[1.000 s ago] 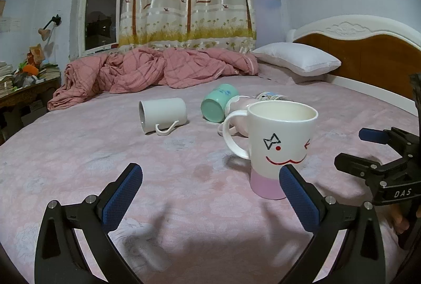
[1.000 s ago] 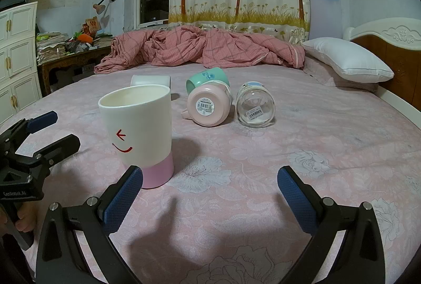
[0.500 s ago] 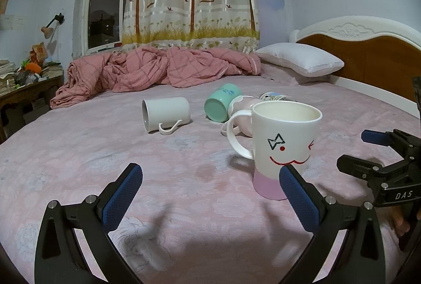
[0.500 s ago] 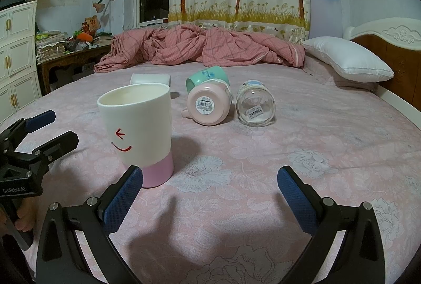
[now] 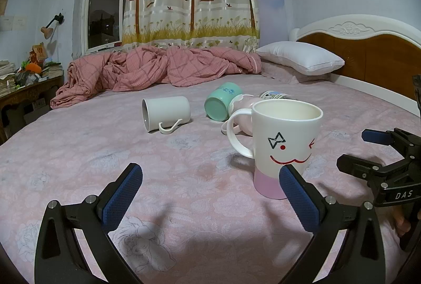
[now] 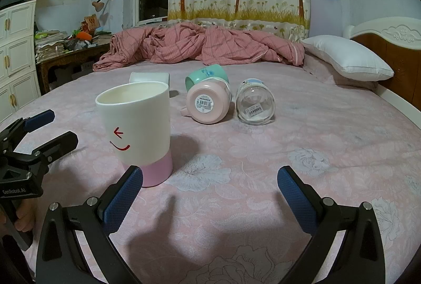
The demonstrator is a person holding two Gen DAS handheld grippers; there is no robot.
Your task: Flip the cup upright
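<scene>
Little has changed over the last second: both claws have only drifted slightly, so no new flip has begun. The left claw [image 5: 210,194] and right claw [image 6: 210,194] are spread wide, holding nothing. The tall white ceramic mug with a pink base and drawn smiling face [image 5: 285,150] stands upright on the pink floral bed [image 5: 184,205], near and right of centre, handle left. Farther off, a white mug [image 5: 165,113], mint cup [image 5: 222,104], pink cup [image 6: 208,102] and clear glass [image 6: 254,106] lie on their sides.
</scene>
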